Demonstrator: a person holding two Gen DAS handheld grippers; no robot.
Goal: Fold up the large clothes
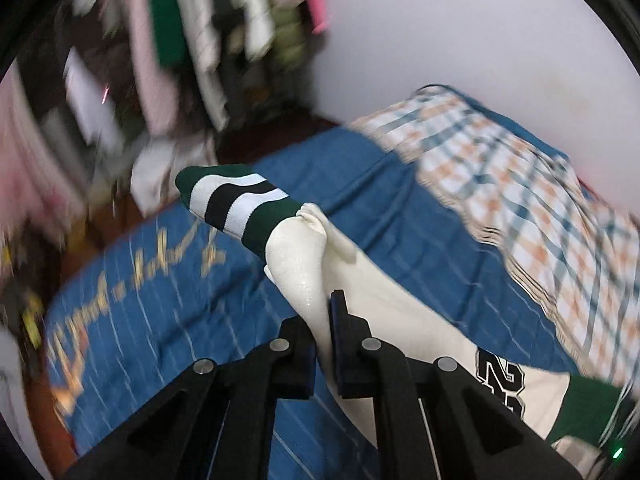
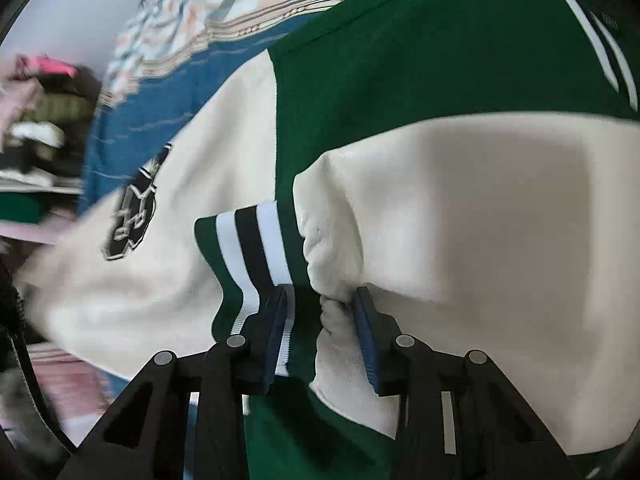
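Note:
A green and cream varsity jacket lies on a bed. In the left wrist view my left gripper is shut on one cream sleeve and holds it above the bedcover. That sleeve's green cuff, striped white and black, sticks out past the fingers. A black number patch shows lower right. In the right wrist view my right gripper is shut on the other sleeve at its striped cuff, with cloth bunched between the pads. This sleeve lies across the green body.
A blue bedcover with gold lettering lies under the jacket. A plaid quilt is heaped at the far side by a pale wall. Hanging clothes show, blurred, beyond the bed's edge.

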